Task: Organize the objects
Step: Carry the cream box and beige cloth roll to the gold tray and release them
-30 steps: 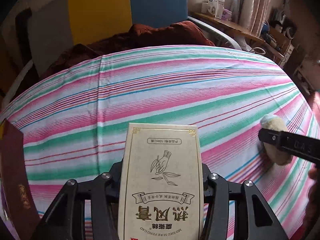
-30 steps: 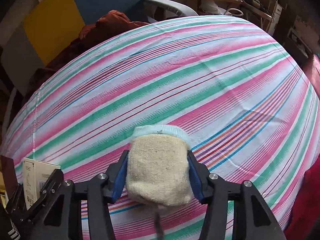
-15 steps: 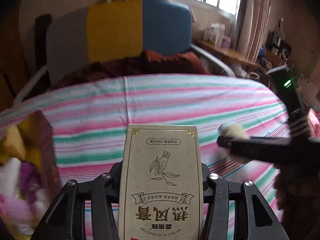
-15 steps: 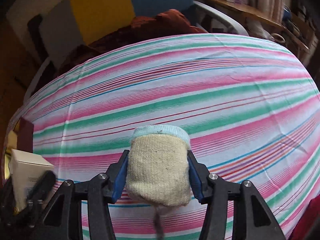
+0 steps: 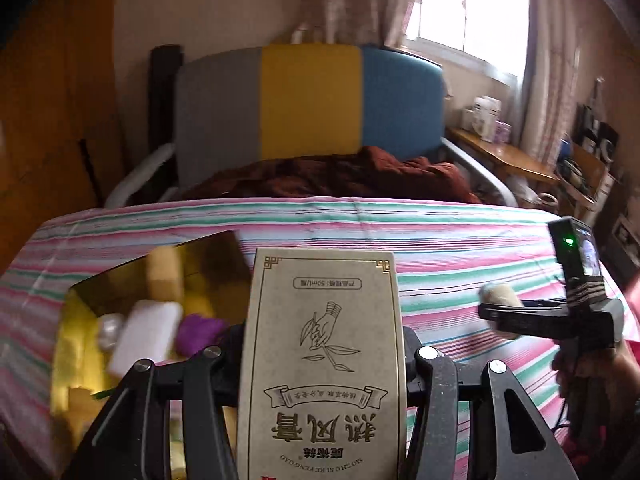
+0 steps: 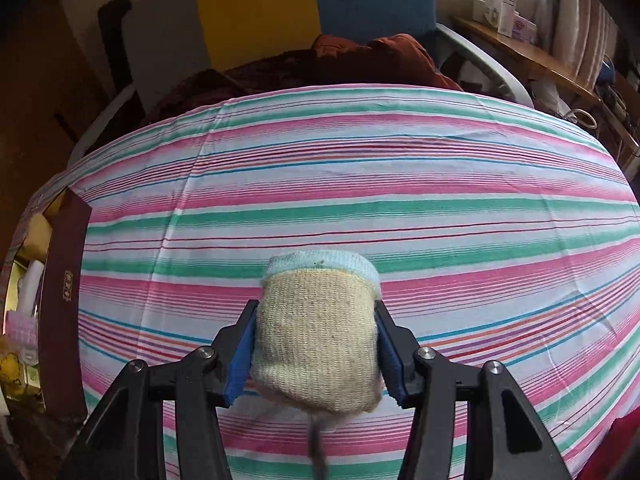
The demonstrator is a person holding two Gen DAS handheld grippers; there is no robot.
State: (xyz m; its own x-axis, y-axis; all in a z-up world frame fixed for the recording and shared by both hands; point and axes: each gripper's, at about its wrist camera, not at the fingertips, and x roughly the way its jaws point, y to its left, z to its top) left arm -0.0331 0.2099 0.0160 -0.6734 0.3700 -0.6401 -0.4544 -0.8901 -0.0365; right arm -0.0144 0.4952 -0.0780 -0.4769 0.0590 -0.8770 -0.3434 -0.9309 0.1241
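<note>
My left gripper [image 5: 324, 356] is shut on a tall beige carton [image 5: 322, 344] with Chinese print, held upright above the striped bed. Left of it lies an open gold-lined box [image 5: 100, 292] holding a white block, a purple thing and yellow items. My right gripper [image 6: 316, 344] is shut on a rolled beige sock with a pale blue cuff [image 6: 318, 328], held above the striped sheet. The right gripper also shows in the left wrist view [image 5: 500, 312], to the right of the carton. The dark red box wall [image 6: 64, 292] stands at the far left of the right wrist view.
The pink, green and white striped sheet [image 6: 400, 184] covers the bed. A dark red blanket [image 5: 340, 176] lies at the far end below a grey, yellow and blue headboard [image 5: 308, 100]. A wooden shelf [image 5: 504, 156] with boxes stands at the right by the window.
My left gripper has swung left and tilted up with the carton, so the open box now lies beside it. My right gripper has moved left with the sock, and the box edge has come into view.
</note>
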